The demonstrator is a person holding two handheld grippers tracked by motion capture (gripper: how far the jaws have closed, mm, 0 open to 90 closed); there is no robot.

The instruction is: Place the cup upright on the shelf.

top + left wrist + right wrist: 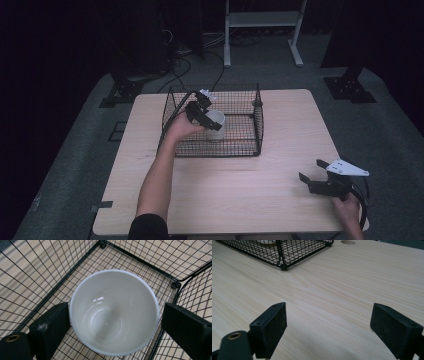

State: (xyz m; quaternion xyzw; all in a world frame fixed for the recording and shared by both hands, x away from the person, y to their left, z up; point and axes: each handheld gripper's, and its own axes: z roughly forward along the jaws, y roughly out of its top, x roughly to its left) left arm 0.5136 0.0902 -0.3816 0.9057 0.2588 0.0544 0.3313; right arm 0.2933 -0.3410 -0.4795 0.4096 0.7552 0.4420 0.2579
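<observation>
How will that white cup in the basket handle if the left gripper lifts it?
The cup looks glazed and glossy, so probably slippery against flat pads. It seems rigid, likely ceramic, so it won't flex but may chip against the wire basket. The left gripper straddles it near the rim with jaws wide; the wall narrows downward, so it could slip through a loose grip.

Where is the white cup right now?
In the high view, the white cup stands inside the wire basket, left of centre, between the left gripper jaws.
</observation>
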